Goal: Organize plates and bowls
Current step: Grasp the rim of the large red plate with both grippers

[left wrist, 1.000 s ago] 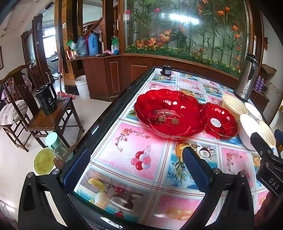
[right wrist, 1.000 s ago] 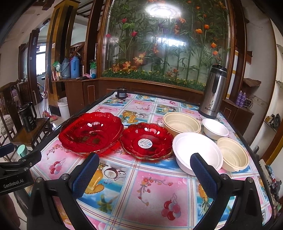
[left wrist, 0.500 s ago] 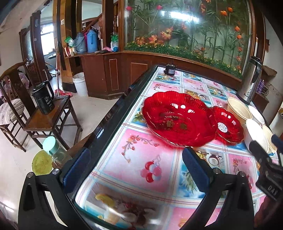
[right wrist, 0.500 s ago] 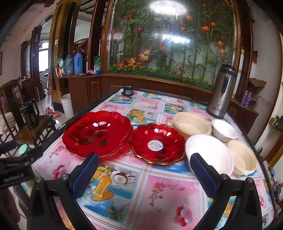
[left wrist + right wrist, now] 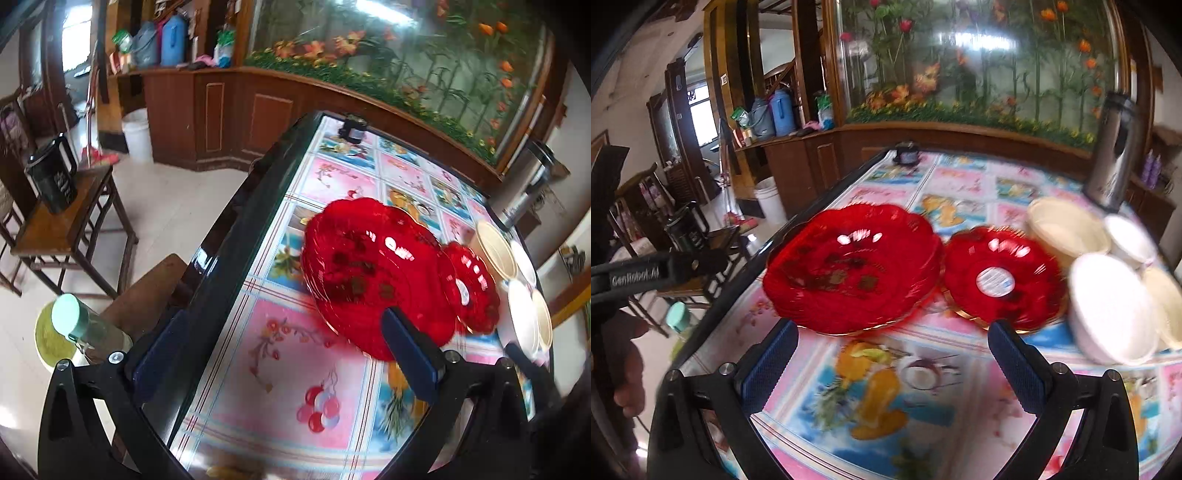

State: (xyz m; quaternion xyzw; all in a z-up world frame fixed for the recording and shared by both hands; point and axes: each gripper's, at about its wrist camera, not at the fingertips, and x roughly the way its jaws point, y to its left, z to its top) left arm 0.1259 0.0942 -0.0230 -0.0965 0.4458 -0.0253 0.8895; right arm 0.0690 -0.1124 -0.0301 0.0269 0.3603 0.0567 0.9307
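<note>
A large red scalloped plate (image 5: 849,269) (image 5: 373,269) sits on the table beside a smaller red plate (image 5: 1001,277) (image 5: 471,288) with a round sticker. To their right stand a large white bowl (image 5: 1112,310), a small white bowl (image 5: 1130,240) and two cream bowls (image 5: 1063,225) (image 5: 1167,302). My right gripper (image 5: 890,354) is open and empty, just short of the near rims of the red plates. My left gripper (image 5: 284,350) is open and empty over the table's left edge, its right finger before the large plate.
The table (image 5: 960,181) has a colourful fruit-print cover and a dark glossy left edge (image 5: 221,258). A steel thermos (image 5: 1115,147) stands at the back right, a small dark jar (image 5: 905,153) at the far end. A wooden chair with a black kettle (image 5: 55,181) stands left.
Both grippers have moved forward toward the red plates and tilted; the left one has swung left over the table edge. Both stay open and empty.
</note>
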